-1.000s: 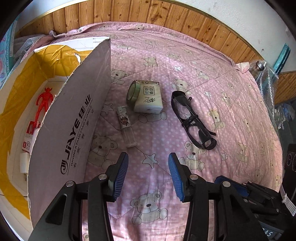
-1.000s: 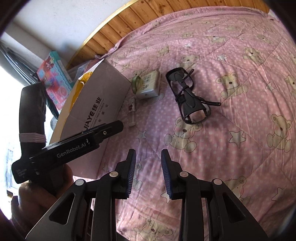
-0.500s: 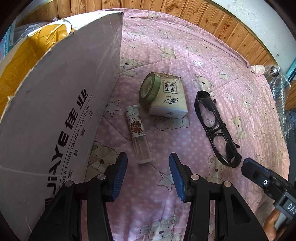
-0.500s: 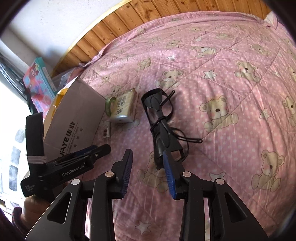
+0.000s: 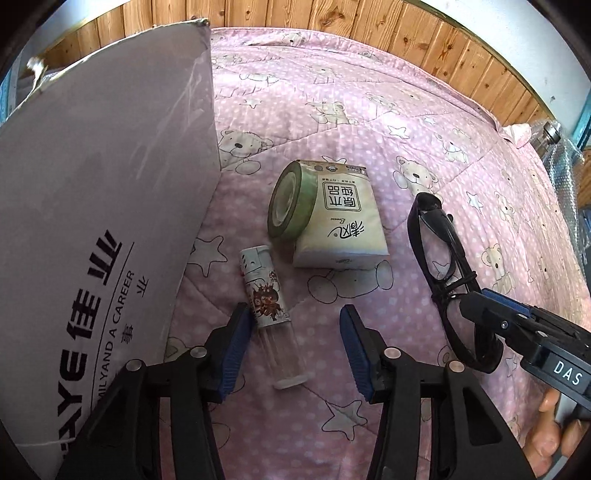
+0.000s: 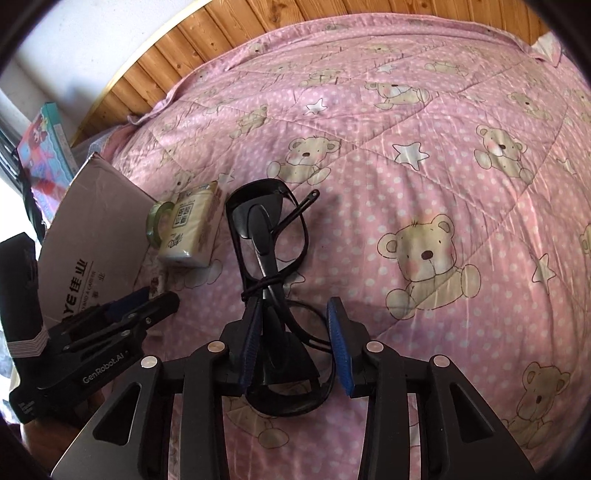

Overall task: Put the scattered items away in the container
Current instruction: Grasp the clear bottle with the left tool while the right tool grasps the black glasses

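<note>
A small clear bottle (image 5: 271,306) with a cartoon label lies on the pink quilt, its lower half between the fingers of my open left gripper (image 5: 293,345). Beyond it a green tape roll (image 5: 290,201) leans on a tissue pack (image 5: 341,218). Black glasses (image 6: 267,254) lie folded on the quilt, and my open right gripper (image 6: 295,341) straddles their near lens without touching. The grey cardboard box (image 5: 92,221) stands at the left, its flap up and its inside hidden. In the left wrist view the glasses (image 5: 439,258) run under the right gripper's tip.
The pink bear-print quilt (image 6: 424,166) spreads wide to the right. A wooden wall panel (image 5: 369,33) runs behind the bed. A colourful toy package (image 6: 44,155) stands behind the box. A hand (image 5: 550,432) grips the right tool at the lower right edge.
Both grippers moved forward and down. The left one now straddles the small bottle; the right one reached the glasses and spread wider around their near lens.
</note>
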A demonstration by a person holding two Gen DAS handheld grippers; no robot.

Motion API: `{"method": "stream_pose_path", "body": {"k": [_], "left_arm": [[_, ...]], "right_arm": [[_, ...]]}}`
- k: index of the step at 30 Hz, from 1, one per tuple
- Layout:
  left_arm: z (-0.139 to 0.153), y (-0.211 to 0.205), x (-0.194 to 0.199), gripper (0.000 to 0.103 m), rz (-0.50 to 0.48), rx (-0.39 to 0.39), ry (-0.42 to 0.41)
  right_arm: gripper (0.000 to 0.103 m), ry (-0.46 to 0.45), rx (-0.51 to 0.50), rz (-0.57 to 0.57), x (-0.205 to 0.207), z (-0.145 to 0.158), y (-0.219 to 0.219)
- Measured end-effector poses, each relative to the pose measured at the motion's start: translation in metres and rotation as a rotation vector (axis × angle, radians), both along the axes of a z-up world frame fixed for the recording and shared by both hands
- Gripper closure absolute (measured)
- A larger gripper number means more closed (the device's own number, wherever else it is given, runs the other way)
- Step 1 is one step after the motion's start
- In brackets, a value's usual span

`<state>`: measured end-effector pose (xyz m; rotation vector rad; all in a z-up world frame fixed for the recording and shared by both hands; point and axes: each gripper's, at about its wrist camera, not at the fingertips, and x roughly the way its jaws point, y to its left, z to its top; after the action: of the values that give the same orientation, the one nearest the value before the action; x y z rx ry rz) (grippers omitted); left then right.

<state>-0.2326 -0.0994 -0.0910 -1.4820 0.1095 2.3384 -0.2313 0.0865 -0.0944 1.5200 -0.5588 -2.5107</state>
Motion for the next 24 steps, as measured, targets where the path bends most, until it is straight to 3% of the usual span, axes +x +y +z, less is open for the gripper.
{"method": "stream_pose_path", "body": {"k": [1, 2, 7, 10, 13, 15, 16, 19, 20, 22, 24], "left_arm": [[0.001, 0.001, 0.002, 0.078, -0.015, -0.012, 0.011], [0.002, 0.001, 0.004, 0.081, -0.035, -0.006, 0.006], [0.006, -0.006, 0.032, 0.084, -0.125, 0.060, -0.046], [0.007, -0.016, 0.047, 0.084, -0.127, 0.079, -0.073], [0.007, -0.021, 0.048, 0.073, -0.109, 0.078, -0.079], [0.009, -0.021, 0.047, 0.062, -0.100, 0.075, -0.066], [0.009, -0.020, 0.046, 0.059, -0.101, 0.081, -0.064], [0.007, -0.015, 0.050, 0.059, -0.115, 0.063, -0.046], [0.007, -0.013, 0.053, 0.060, -0.127, 0.061, -0.039], [0.008, -0.011, 0.057, 0.075, -0.143, 0.039, -0.018], [0.010, -0.013, 0.061, 0.083, -0.146, 0.025, -0.012]], "right_arm": [[0.077, 0.002, -0.030, -0.001, 0.002, 0.001, 0.002], [0.081, -0.004, -0.051, -0.007, 0.005, 0.002, 0.004], [0.082, -0.043, -0.062, -0.007, 0.030, 0.005, 0.005], [0.081, -0.048, -0.056, 0.001, 0.041, 0.006, 0.003], [0.077, -0.031, -0.045, 0.007, 0.038, 0.008, 0.000], [0.065, -0.025, -0.027, 0.019, 0.031, 0.007, -0.005], [0.065, -0.033, -0.011, 0.025, 0.027, 0.003, -0.007], [0.065, -0.004, 0.037, 0.039, 0.022, -0.002, -0.012], [0.066, -0.003, 0.038, 0.040, 0.022, -0.003, -0.012], [0.075, -0.010, 0.014, 0.029, 0.024, -0.002, -0.008], [0.085, -0.014, -0.011, 0.024, 0.029, 0.001, -0.002]]}}
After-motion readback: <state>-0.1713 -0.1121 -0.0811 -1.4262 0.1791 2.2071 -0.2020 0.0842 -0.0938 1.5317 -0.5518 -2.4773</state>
